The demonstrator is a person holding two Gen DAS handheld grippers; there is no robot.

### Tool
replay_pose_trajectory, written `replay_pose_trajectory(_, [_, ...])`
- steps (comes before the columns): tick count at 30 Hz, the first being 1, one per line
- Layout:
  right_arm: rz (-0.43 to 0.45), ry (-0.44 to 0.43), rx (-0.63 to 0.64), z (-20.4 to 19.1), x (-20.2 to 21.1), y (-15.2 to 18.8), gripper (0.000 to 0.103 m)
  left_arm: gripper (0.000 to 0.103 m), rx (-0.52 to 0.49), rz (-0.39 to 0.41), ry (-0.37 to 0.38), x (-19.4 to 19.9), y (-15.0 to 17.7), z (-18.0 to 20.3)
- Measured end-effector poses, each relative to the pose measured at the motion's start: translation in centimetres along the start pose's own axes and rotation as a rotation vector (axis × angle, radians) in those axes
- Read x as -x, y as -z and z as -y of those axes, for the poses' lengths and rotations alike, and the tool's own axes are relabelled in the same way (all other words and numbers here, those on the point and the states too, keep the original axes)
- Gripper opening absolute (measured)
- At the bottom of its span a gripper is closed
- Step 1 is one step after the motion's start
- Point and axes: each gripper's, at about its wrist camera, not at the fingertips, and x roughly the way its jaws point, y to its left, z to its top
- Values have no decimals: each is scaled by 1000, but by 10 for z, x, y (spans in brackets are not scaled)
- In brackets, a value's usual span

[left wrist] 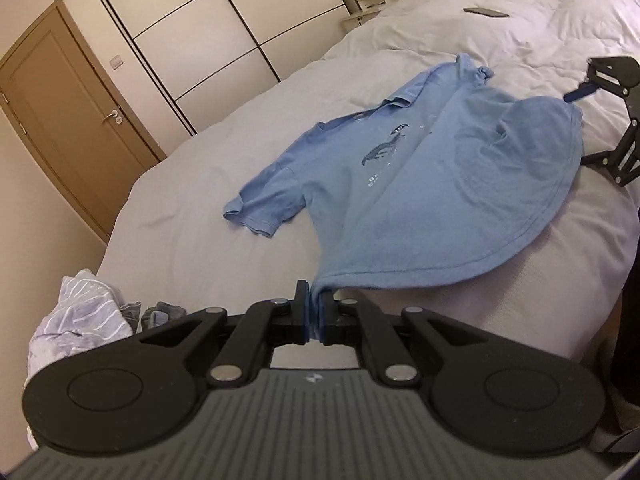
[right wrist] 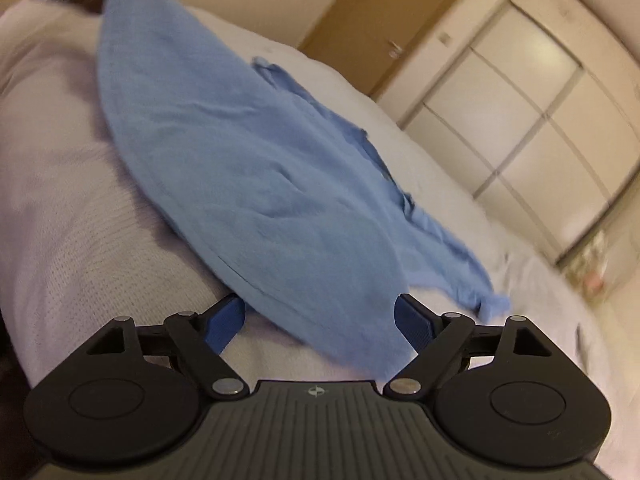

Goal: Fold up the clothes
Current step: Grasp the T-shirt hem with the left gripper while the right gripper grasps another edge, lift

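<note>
1. a blue t-shirt (left wrist: 400,184) lies spread on a big bed (left wrist: 192,184) with a pale cover
2. the left gripper (left wrist: 314,312) is pinched tight on the bottom corner of the t-shirt, with blue cloth squeezed between its two fingers
3. that corner is lifted a little off the bed, and the hem curves away from it toward the far side
4. the right gripper (right wrist: 320,322) has its fingers spread wide apart, and they grip nothing
5. the other bottom edge of the t-shirt hangs loose between those spread fingers, and i cannot tell if it touches them
6. in the left wrist view the right gripper (left wrist: 588,88) shows at the far edge of the t-shirt, just beside the hem
7. one short sleeve (left wrist: 260,208) sticks out flat on the bed, and the shirt has a dark print (left wrist: 384,148) on its front
8. a striped cloth (left wrist: 80,316) sits bunched up at the near edge of the bed
9. a phone (left wrist: 486,12) lies far up on the bed, well apart from the t-shirt
10. a brown door (left wrist: 60,112) and a pale wardrobe (left wrist: 224,32) stand behind the bed
</note>
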Motion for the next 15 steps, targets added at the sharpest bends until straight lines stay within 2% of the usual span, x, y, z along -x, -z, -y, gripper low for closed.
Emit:
replay_pose_trajectory(4, [37, 17, 144, -10, -11, -2, 83, 3, -3, 14, -4, -4, -2, 0])
replay_pose_trajectory(6, [43, 12, 193, -8, -16, -2, 75, 3, 0, 23, -14, -7, -4, -2])
replay_pose_trajectory(7, [36, 8, 208, -7, -18, -3, 56, 3, 4, 27, -17, -7, -5, -4])
replay_pose_trajectory(8, [28, 5, 224, -6, -19, -5, 47, 3, 8, 32, -19, -6, -6, -5])
replay_pose_trajectory(9, [18, 8, 239, -4, -20, -7, 26, 3, 11, 40, -20, -4, -8, -7])
replay_pose_trajectory(10, [3, 26, 252, 0, -20, -8, 0, 3, 14, 49, -22, -3, -9, -8])
replay_pose_trajectory(13, [-35, 84, 245, 20, -4, -9, 0, 2, 8, 88, -15, 8, -16, -6])
replay_pose_trajectory(15, [-57, 153, 224, 39, 23, -9, 0, 2, -7, 122, 20, 18, -20, 0])
